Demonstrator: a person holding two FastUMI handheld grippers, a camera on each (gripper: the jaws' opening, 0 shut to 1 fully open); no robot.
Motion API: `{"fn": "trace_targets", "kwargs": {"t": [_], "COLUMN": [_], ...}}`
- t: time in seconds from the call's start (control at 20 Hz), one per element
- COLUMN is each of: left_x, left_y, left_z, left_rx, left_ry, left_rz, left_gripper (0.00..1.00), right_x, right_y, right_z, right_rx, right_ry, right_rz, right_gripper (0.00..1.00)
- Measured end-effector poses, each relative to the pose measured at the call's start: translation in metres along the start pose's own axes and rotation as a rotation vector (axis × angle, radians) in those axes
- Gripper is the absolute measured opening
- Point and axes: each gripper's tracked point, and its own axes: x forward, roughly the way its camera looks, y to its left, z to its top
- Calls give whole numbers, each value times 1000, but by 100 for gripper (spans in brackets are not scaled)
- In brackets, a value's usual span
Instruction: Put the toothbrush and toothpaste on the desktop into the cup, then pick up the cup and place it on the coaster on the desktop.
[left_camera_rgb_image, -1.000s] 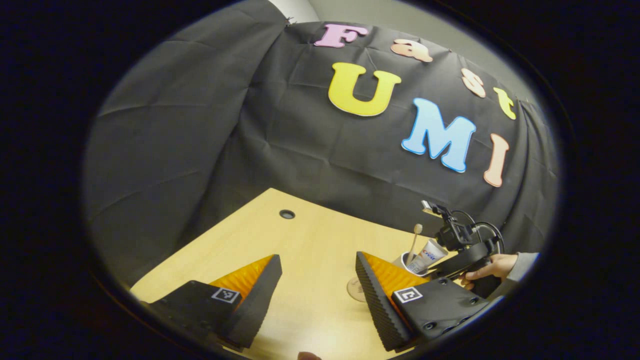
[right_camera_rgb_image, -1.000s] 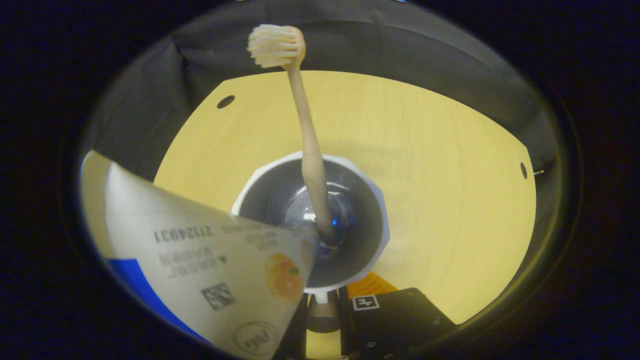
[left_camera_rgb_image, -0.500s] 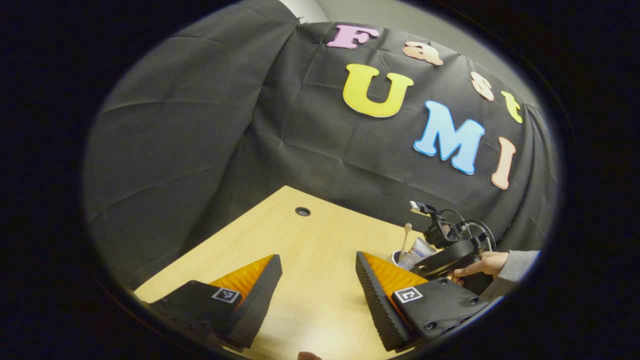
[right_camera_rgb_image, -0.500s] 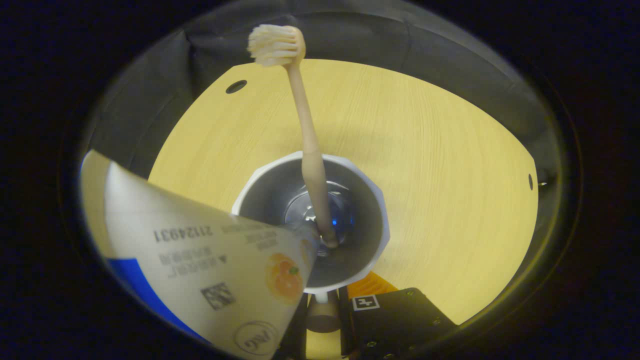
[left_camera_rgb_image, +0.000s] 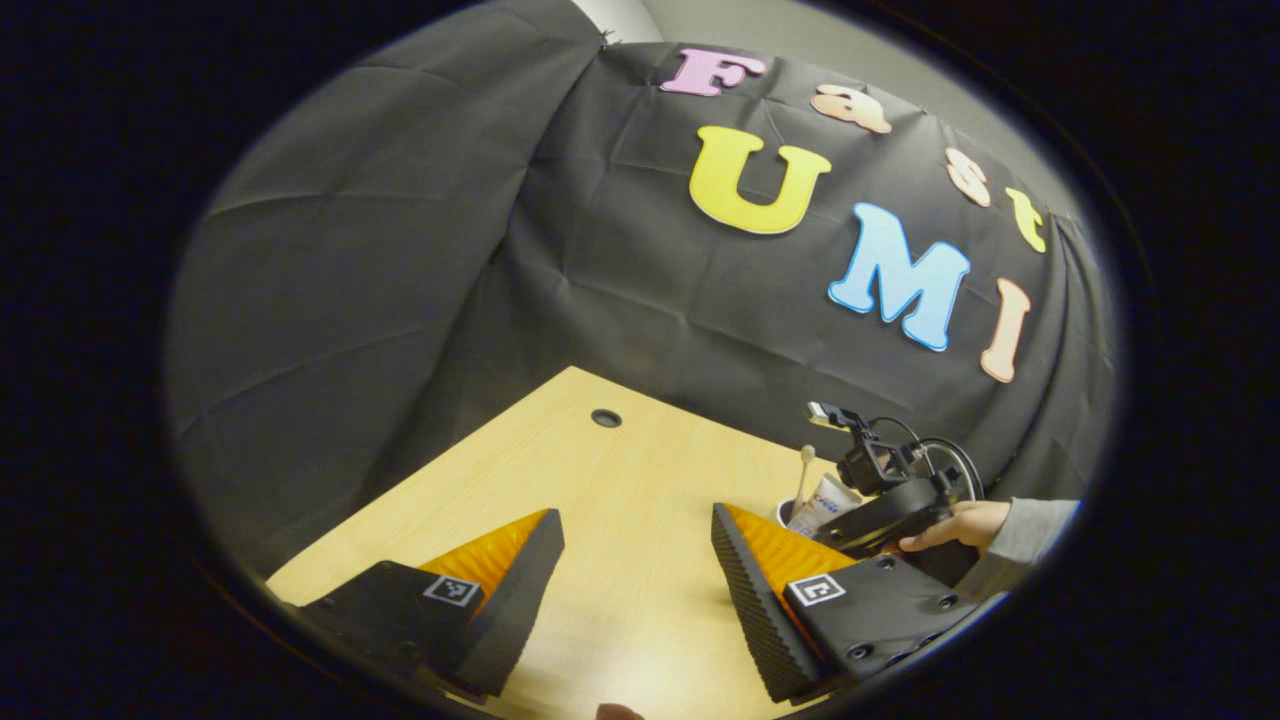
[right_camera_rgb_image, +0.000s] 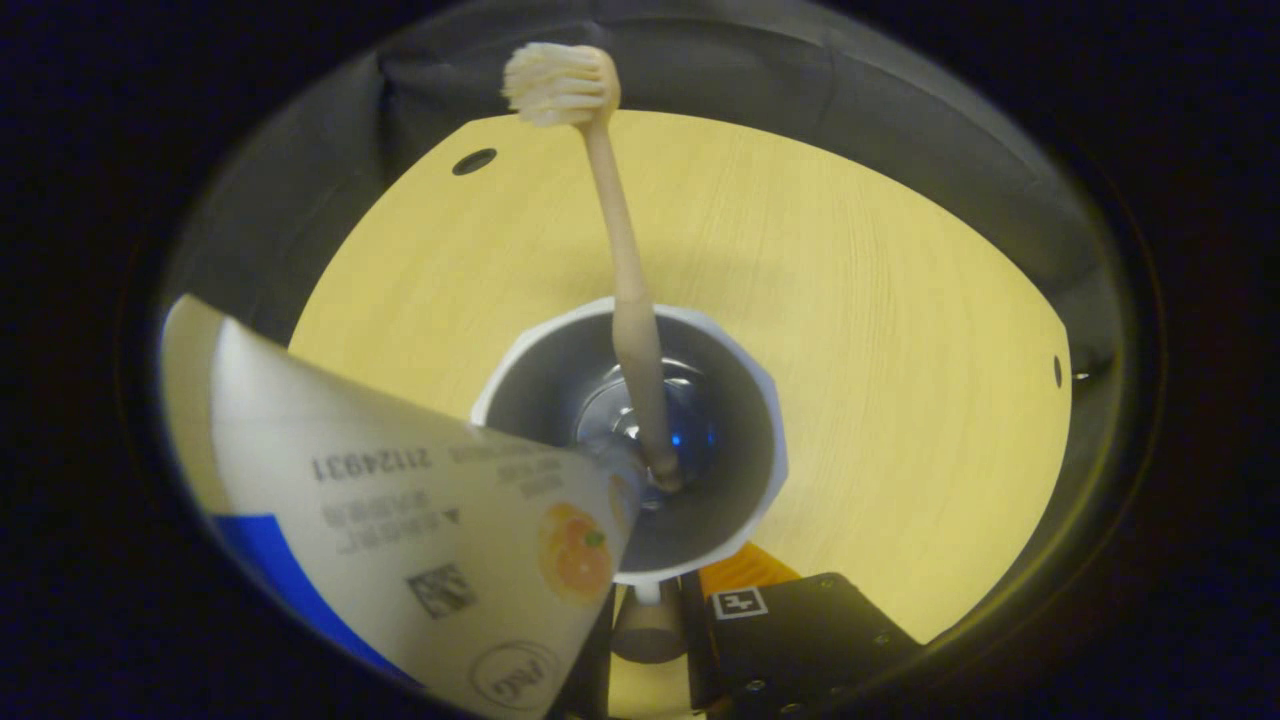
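- My right tool (right_camera_rgb_image: 650, 625) grips the white cup with the grey inside (right_camera_rgb_image: 700, 500) at its near rim; the fingers pinch the wall there, so I look straight down into it. That rim grip carries the load and leaves the mouth clear.
- The beige toothbrush with pale bristles (right_camera_rgb_image: 625, 290) stands handle-down in the cup, head up and leaning toward the far edge of the surface; it rests against the far rim.
- The white and blue toothpaste tube (right_camera_rgb_image: 400, 500) sits in the cup too, its flat end sticking out on the left, close to the lens.
- So both items are loaded; I judge the carry to the coaster is the step in hand. I can't see the coaster now.
- The light wooden surface (right_camera_rgb_image: 850, 300) lies below the cup; whether the cup touches it I cannot tell.
- My left tool (left_camera_rgb_image: 635, 580) hangs wide apart and holds nothing, over the near part of the surface, parked out of the way.
- From the left gripper view the cup (left_camera_rgb_image: 785, 515) with brush and tube is toward the right edge of the surface, the right tool (left_camera_rgb_image: 880, 515) on it, a hand (left_camera_rgb_image: 950, 525) behind.
- Risk: a tilt could tip out the tall brush.
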Motion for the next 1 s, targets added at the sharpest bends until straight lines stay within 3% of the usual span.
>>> {"fn": "trace_targets", "kwargs": {"t": [0.1,0.2,0.25,0.35,0.55,0.6,0.7,0.75,0.8,1.0], "left_x": [2,3,4,6,13,14,16,16,16,9], "left_y": [-4,-13,-20,-34,-61,-69,-86,-95,-106,-150], "left_z": [3,7,8,9,8,8,10,12,12,14], "left_rx": [7,20,27,42,59,70,99,116,131,163], "left_ry": [-4,-10,-13,-17,-12,-13,-20,-22,-24,-39], "left_rz": [-5,-15,-24,-43,-82,-90,-111,-123,-137,-192], "left_gripper": [96,96,96,96,96,92,96,92,96,96], "right_x": [-14,-24,-30,-44,-75,-86,-106,-117,-131,-194], "right_y": [-2,-1,-2,-4,-4,-6,-12,-16,-24,-58], "right_z": [-1,-1,-2,-6,-18,-21,-28,-31,-35,-44], "right_rx": [9,18,20,28,62,70,83,88,95,102], "right_ry": [-22,-45,-60,-92,-172,-202,-271,-314,-360,-584], "right_rz": [17,37,43,57,97,102,97,88,70,-24], "right_gripper": [39,59,80,88,90,89,89,89,89,89]}}
